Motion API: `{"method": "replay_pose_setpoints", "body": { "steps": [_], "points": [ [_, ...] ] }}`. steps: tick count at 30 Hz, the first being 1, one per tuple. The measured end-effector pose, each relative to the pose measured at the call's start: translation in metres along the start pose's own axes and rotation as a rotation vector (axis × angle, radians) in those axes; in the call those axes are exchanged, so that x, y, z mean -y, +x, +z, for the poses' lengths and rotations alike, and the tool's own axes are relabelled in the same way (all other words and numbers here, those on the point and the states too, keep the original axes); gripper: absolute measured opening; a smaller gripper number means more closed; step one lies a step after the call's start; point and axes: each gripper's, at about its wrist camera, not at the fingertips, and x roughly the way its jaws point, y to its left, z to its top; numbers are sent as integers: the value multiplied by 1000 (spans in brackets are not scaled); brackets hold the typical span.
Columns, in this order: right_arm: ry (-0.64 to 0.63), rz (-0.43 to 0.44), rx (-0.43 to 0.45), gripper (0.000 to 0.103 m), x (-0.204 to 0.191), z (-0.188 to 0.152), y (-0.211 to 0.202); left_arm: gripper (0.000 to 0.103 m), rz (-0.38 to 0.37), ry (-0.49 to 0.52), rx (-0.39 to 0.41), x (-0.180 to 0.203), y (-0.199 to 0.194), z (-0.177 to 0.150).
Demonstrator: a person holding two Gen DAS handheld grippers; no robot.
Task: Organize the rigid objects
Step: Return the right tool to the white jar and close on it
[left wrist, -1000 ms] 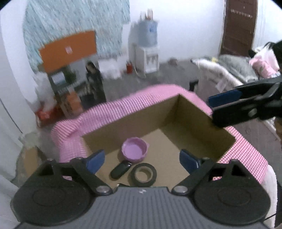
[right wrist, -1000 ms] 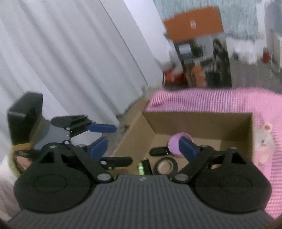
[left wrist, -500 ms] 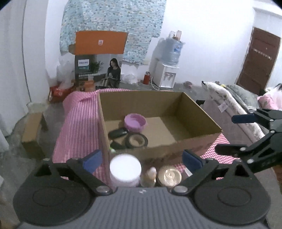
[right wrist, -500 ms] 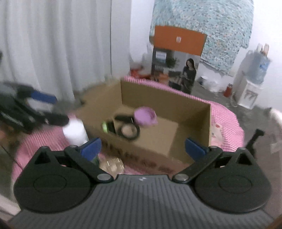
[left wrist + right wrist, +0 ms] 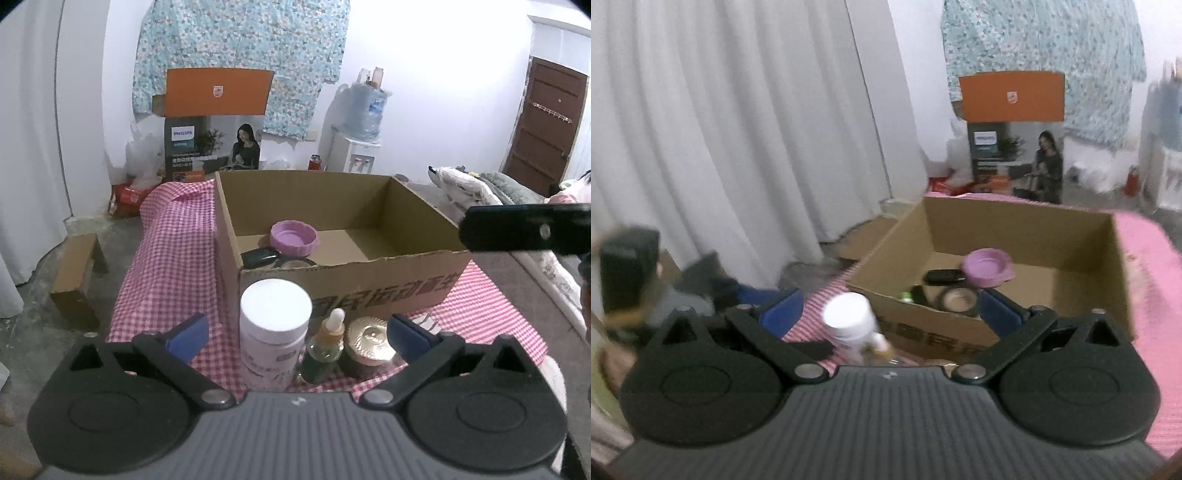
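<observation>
L gripper (image 5: 297,334): fingers spread and opening wider, pinching nothing. Between the two blue pads, on the pink-checked bench cloth (image 5: 173,258), a row of 3: white-capped bottle (image 5: 275,336) nearer the left pad but apart from it, small dropper bottle (image 5: 327,347) just beside it, gold-lidded jar (image 5: 367,343) close to the right pad; contact there can't tell. Just past the fingertips, the cardboard box (image 5: 369,291), open-topped. Inside, beyond the fingers & toward the left-pad side: purple lid (image 5: 293,238), black key fob (image 5: 258,256) beside it, tape roll (image 5: 295,262) mostly hidden by the box's front wall.

R gripper (image 5: 890,312): fingers spread wide, nothing pinched. View blurred. White-capped bottle stands between the pads, nearer the left one. Beyond the fingertips the box, w/ purple lid, fob and tape roll inside.
</observation>
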Motion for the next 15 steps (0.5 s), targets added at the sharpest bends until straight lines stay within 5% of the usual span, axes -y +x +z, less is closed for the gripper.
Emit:
{"method": "replay_pose_setpoints", "body": {
  "steps": [6, 15],
  "points": [
    [95, 88, -5, 102, -5, -6, 23, 103, 59, -1, -4, -9, 14, -8],
    [95, 95, -59, 100, -20, -12, 65, 94, 51, -8, 19, -19, 24, -8]
  ]
}}
